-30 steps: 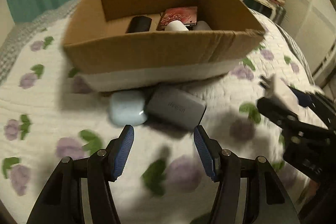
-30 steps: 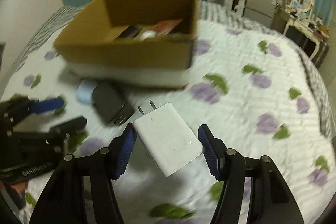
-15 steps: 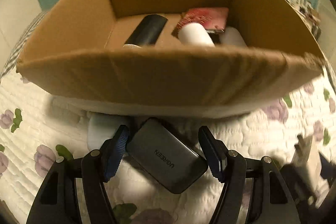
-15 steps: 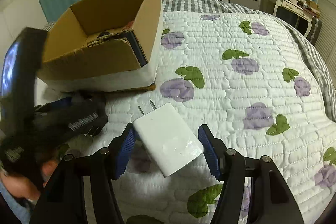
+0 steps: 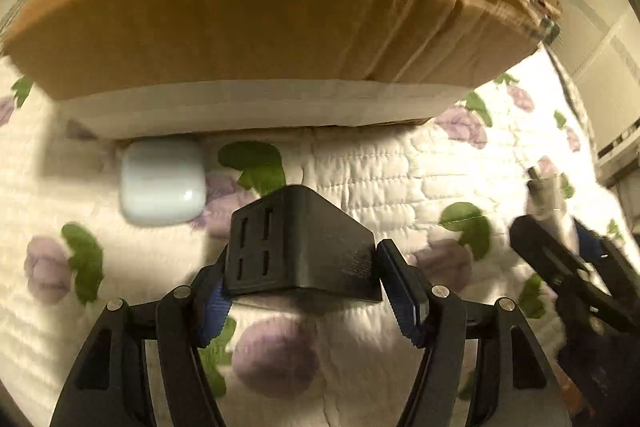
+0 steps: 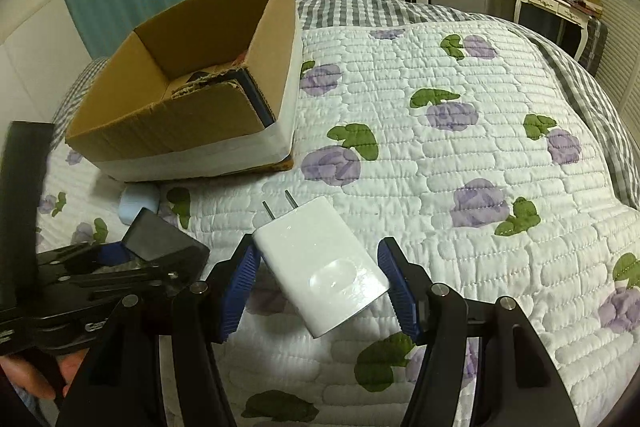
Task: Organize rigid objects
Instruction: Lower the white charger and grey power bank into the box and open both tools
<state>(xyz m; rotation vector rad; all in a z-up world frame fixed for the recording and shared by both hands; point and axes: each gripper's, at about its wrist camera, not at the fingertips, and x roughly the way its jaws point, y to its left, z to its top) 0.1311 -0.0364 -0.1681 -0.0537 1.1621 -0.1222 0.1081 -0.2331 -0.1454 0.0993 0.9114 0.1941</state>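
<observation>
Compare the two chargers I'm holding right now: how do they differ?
The dark charger in the left gripper is dark grey; the white charger in the right gripper is glossy white. The white charger's prongs stick out; none show on the dark charger. Both are blocky and held above the quilt.

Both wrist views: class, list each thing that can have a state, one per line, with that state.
Left claw: shut on the black charger, lifted off the quilt.
Right claw: shut on the white charger, prongs out, pointing away.
Box: open-topped, things inside.
Blue case: closed, lying on the quilt by the box.
</observation>
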